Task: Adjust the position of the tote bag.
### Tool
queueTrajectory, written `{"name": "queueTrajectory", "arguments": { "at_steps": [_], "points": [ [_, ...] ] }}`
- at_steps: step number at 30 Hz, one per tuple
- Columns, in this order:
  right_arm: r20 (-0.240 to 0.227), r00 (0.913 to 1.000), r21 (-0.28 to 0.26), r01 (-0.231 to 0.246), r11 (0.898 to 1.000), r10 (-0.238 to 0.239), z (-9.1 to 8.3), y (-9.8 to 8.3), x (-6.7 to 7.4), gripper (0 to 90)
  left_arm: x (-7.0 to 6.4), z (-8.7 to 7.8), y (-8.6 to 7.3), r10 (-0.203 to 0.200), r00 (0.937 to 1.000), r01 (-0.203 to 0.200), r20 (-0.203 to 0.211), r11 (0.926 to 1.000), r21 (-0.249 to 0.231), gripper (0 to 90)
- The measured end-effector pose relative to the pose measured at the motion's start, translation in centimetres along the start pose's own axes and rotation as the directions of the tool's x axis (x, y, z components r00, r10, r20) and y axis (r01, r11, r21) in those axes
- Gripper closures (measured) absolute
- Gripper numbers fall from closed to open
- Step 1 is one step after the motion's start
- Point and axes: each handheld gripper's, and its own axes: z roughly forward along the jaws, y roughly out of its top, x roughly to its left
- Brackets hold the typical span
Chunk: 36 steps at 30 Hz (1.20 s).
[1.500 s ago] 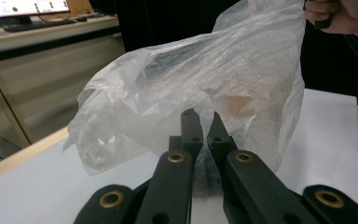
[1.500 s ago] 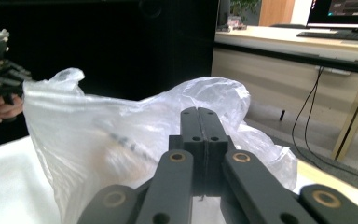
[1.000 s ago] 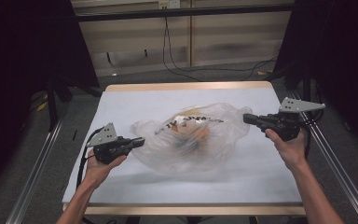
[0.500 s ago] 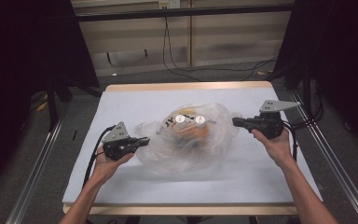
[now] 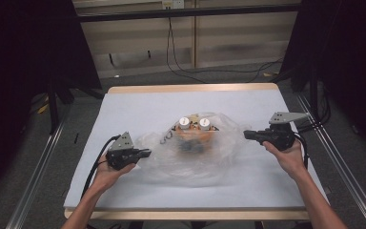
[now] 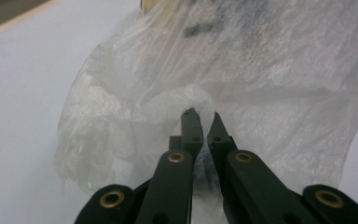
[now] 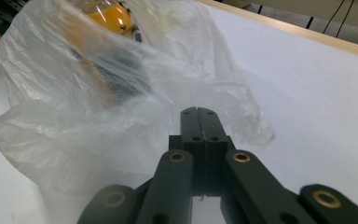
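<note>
Clear plastic bag (image 5: 190,152) lies slumped near the centre of the white table (image 5: 138,105), w/ two white-capped bottles (image 5: 194,123) standing side by side inside it among orange contents (label too blurred to read). Left gripper (image 5: 145,153) is at the bag's left edge, jaws closed on a bunched fold of the film (image 6: 196,95), which sits pinched between the tips in the left gripper view. Right gripper (image 5: 246,135) is at the bag's right edge, jaws pressed together tip to tip; whether any film is caught between them I cannot tell.
</note>
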Motion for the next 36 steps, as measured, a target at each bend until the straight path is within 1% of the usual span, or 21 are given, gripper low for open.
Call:
{"name": "queueTrajectory", "arguments": {
  "at_steps": [1,3,5,7,8,10,11,14,17,18,19,20,22,25,26,27,28,29,31,33,36],
  "points": [
    [0.006,0.9999,0.002,-0.009,1.0,0.009,-0.1,-0.3,-0.2,90.0,0.1,-0.2,-0.3,-0.005,0.9999,0.005,-0.011,0.9999,0.015,90.0],
    [0.004,0.9999,0.009,-0.01,1.0,0.01,-0.1,-0.5,-0.3,90.0,0.2,-0.4,-0.4,-0.015,0.9999,0.015,-0.005,0.9999,0.004,90.0],
    [0.006,1.0,0.036,-0.007,0.999,0.006,0.1,-0.9,-0.2,90.0,0.2,-0.6,-0.6,-0.016,0.9999,0.016,-0.005,0.9998,0.008,90.0],
    [0.004,0.9999,0.04,-0.012,0.999,0.012,0.1,-1.1,-0.2,90.0,0.0,-0.5,-0.7,-0.004,0.9998,0.005,-0.022,0.9994,0.035,90.0],
    [0.002,0.9999,0.046,-0.014,0.999,0.014,0.2,-1.2,-0.2,90.0,0.0,-0.3,-0.8,-0.01,0.9999,0.01,-0.014,0.9995,0.031,90.0],
    [0.01,0.9998,0.076,-0.016,0.997,0.016,0.6,-1.5,-0.1,90.0,0.0,-0.2,-0.9,0.001,0.9991,0.001,-0.043,0.9989,0.046,90.0],
    [0.015,0.9998,0.086,-0.016,0.996,0.014,0.8,-1.7,-0.2,90.0,0.0,-0.2,-0.9,-0.006,0.9989,0.008,-0.046,0.9989,0.046,90.0],
    [0.023,0.9997,0.136,-0.006,0.991,0.003,1.7,-2.3,-0.2,90.0,0.0,0.2,-1.0,0.001,0.9992,0.002,-0.041,0.9975,0.071,90.0],
    [0.035,0.9994,0.162,-0.005,0.987,0.0,2.2,-2.8,-0.4,90.0,0.2,0.6,-1.5,0.008,0.9992,-0.004,-0.039,0.9938,0.111,90.0],
    [0.035,0.9994,0.17,-0.008,0.985,0.002,2.3,-3.0,-0.5,90.0,0.3,0.7,-1.7,0.006,0.9993,-0.002,-0.037,0.9934,0.115,90.0],
    [0.04,0.9992,0.182,-0.007,0.983,0.0,2.4,-3.1,-0.6,90.0,0.3,0.8,-1.9,-0.011,0.9993,0.015,-0.035,0.9936,0.112,90.0],
    [0.04,0.9992,0.182,-0.007,0.983,0.0,2.4,-3.1,-0.6,90.0,0.5,0.8,-1.9,0.002,0.9994,0.003,-0.034,0.9923,0.123,90.0],
    [0.049,0.9988,0.191,-0.008,0.981,-0.002,2.4,-3.3,-0.7,90.0,0.5,0.7,-2.1,-0.016,0.9993,0.02,-0.033,0.9925,0.121,90.0],
    [0.049,0.9988,0.198,-0.009,0.98,-0.001,2.4,-3.5,-0.8,90.0,0.6,0.8,-2.3,-0.013,0.9992,0.018,-0.038,0.9906,0.135,90.0],
    [0.057,0.9984,0.206,-0.006,0.978,-0.006,2.4,-3.6,-0.9,90.0,0.6,0.8,-2.3,-0.01,0.9991,0.016,-0.041,0.9894,0.144,90.0],
    [0.061,0.9982,0.215,-0.008,0.977,-0.005,2.5,-3.7,-0.9,90.0,0.6,0.9,-2.5,-0.013,0.9991,0.018,-0.041,0.9909,0.133,90.0],
    [0.062,0.9981,0.226,-0.014,0.974,0.0,2.7,-4.0,-1.0,90.0,0.7,0.8,-2.5,-0.014,0.9992,0.019,-0.037,0.9876,0.156,90.0],
    [0.085,0.9964,0.253,-0.013,0.967,-0.009,2.9,-4.3,-1.3,90.0,0.8,0.9,-2.7,-0.021,0.9993,0.025,-0.031,0.9889,0.146,90.0],
    [0.096,0.9954,0.263,-0.021,0.965,-0.004,3.1,-4.6,-1.7,90.0,0.7,0.8,-2.9,-0.028,0.9989,0.033,-0.039,0.9878,0.152,90.0],
    [0.112,0.9936,0.293,-0.022,0.956,-0.012,3.3,-4.9,-1.8,90.0,0.7,0.7,-3.0,-0.034,0.999,0.038,-0.029,0.9874,0.153,90.0],
    [0.11,0.994,0.287,-0.037,0.957,0.005,3.1,-5.1,-2.1,90.0,0.8,0.6,-3.1,-0.034,0.9988,0.039,-0.036,0.9877,0.151,90.0]
  ]
}}
